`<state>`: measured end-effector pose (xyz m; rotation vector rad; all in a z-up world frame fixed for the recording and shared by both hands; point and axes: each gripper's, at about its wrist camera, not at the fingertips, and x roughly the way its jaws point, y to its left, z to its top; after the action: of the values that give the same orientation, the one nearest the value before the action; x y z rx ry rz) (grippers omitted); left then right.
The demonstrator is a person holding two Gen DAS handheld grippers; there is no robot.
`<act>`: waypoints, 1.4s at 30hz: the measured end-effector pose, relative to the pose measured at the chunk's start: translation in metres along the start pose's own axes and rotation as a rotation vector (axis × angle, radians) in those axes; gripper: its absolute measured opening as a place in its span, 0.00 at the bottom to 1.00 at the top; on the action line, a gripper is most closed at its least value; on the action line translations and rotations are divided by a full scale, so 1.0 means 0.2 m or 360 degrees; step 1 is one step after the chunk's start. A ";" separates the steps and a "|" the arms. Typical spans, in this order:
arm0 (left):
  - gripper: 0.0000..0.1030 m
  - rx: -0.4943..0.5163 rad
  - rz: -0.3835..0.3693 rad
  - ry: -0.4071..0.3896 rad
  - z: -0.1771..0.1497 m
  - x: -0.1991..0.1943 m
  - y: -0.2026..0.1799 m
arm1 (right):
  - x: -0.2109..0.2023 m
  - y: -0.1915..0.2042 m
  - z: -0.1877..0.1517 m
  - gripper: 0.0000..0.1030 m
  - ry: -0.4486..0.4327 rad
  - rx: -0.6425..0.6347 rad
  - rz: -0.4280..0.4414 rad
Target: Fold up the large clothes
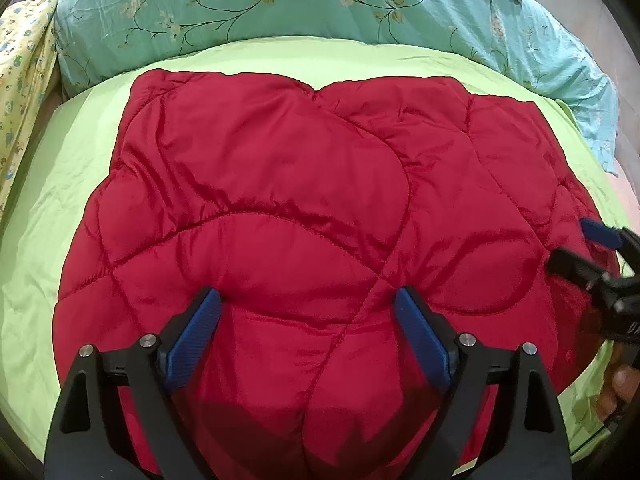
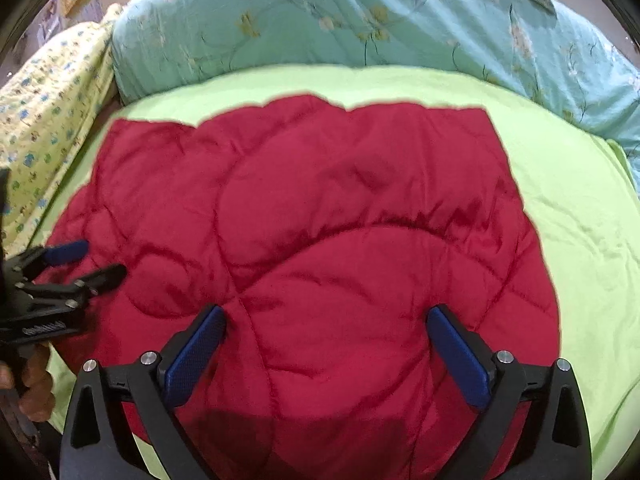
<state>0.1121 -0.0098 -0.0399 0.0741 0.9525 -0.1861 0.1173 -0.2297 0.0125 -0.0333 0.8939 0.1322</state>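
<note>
A red quilted padded garment (image 1: 304, 208) lies spread flat on a light green sheet (image 1: 52, 248); it also fills the right wrist view (image 2: 320, 240). My left gripper (image 1: 308, 300) is open and empty, its blue pads (image 1: 196, 332) just above the garment's near part. My right gripper (image 2: 326, 316) is open and empty over the garment's near right part. The right gripper shows at the right edge of the left wrist view (image 1: 576, 244), open. The left gripper shows at the left edge of the right wrist view (image 2: 100, 260), open.
A teal floral quilt (image 1: 320, 4) is bunched along the far side of the bed, also in the right wrist view (image 2: 360, 20). A yellow patterned cloth (image 1: 24, 64) lies at the far left. The green sheet (image 2: 580, 240) borders the garment on all sides.
</note>
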 end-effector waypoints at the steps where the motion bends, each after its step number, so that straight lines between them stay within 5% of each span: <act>1: 0.87 0.0000 0.0000 0.0001 0.00 0.00 0.00 | -0.01 0.00 0.01 0.97 -0.0017 0.0005 -0.0001; 9: 0.89 0.0014 0.0005 0.0003 0.01 0.02 0.00 | 0.12 -0.04 -0.01 0.99 0.0042 -0.0012 -0.0027; 30: 0.94 0.0019 0.0010 0.0015 0.06 0.04 -0.01 | 0.01 -0.07 -0.04 0.96 0.0008 0.0069 0.0004; 42: 0.94 0.0017 -0.0004 -0.0008 0.06 0.02 -0.01 | 0.11 -0.09 -0.05 1.00 0.0031 0.0064 -0.0039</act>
<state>0.1232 -0.0138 -0.0369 0.0820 0.9469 -0.1936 0.1256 -0.2463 -0.0119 -0.0080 0.9152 0.0908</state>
